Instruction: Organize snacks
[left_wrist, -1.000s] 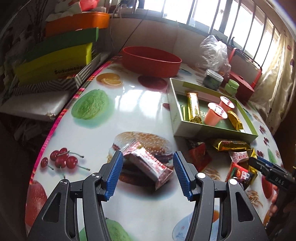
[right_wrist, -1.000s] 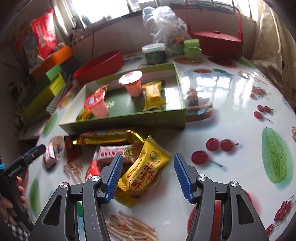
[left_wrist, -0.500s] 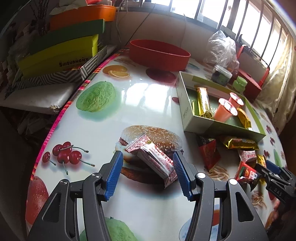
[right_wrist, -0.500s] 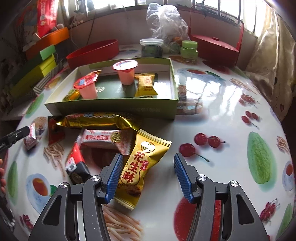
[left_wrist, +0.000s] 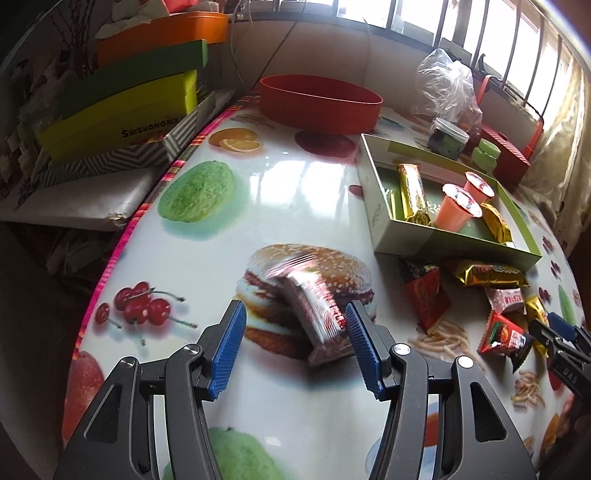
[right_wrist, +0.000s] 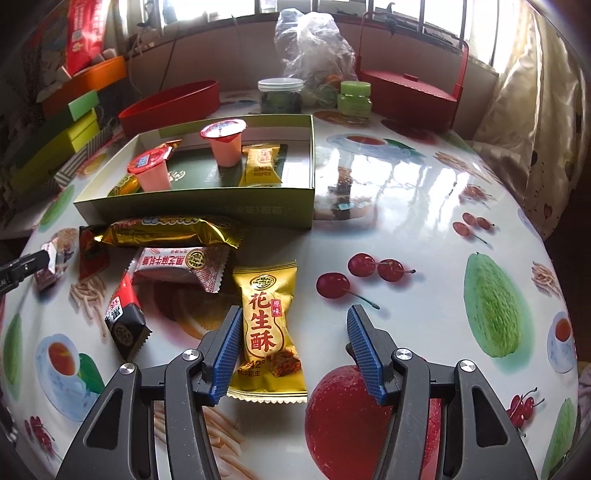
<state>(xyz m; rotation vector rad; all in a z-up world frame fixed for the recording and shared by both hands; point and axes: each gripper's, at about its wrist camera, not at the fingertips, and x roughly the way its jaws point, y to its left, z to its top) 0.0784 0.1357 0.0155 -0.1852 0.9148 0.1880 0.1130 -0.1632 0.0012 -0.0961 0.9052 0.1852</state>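
In the left wrist view my left gripper is open over the table. A red-and-white snack packet, blurred, lies between its blue pads, close against the right one. In the right wrist view my right gripper is open too. A yellow peanut-crisp packet lies flat between its pads, nearer the left pad. The green tray box behind it holds two pink jelly cups, a yellow packet and a gold bar. A gold packet, a white packet and a red-black packet lie in front of the tray.
A red oval bowl stands at the back. Stacked coloured boxes sit beyond the table's left edge. A clear jar, a green jar, a plastic bag and a red handled box line the far side.
The left gripper has edged forward, so the red-and-white packet sits deeper between its pads. The right gripper has turned, and the yellow packet now lies lengthwise between its pads.
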